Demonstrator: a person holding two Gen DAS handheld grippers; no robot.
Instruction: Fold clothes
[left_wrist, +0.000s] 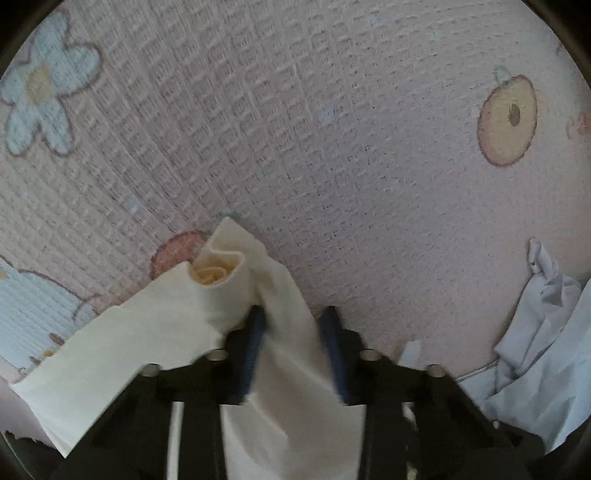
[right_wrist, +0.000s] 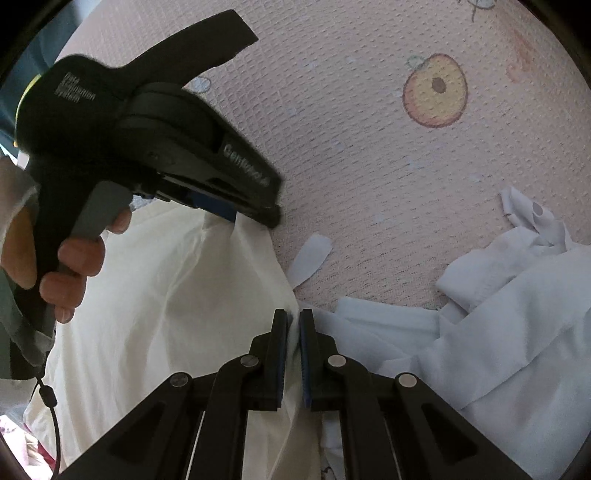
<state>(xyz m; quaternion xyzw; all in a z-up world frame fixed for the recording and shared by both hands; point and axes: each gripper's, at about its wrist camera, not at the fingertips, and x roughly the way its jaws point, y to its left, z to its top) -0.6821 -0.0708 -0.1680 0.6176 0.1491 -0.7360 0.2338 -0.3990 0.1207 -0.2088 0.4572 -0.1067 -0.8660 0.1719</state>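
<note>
A cream garment (left_wrist: 147, 332) hangs in folds over a pink patterned mat (left_wrist: 295, 129). My left gripper (left_wrist: 293, 317) points steeply down, its blue pads closed on a bunched fold of this cloth, which rises in a curl just beyond the tips. In the right wrist view the left gripper (right_wrist: 255, 218) is held by a hand (right_wrist: 74, 266), and the cream garment (right_wrist: 166, 295) is drawn up taut to its tips. My right gripper (right_wrist: 293, 321) is shut on a thin edge of the same cream garment, lower down.
A crumpled pale white-blue garment (right_wrist: 498, 332) lies on the mat (right_wrist: 351, 147) to the right, also at the right edge of the left wrist view (left_wrist: 546, 350). A small white fabric strip (right_wrist: 310, 262) lies near it. The mat shows fruit and flower prints.
</note>
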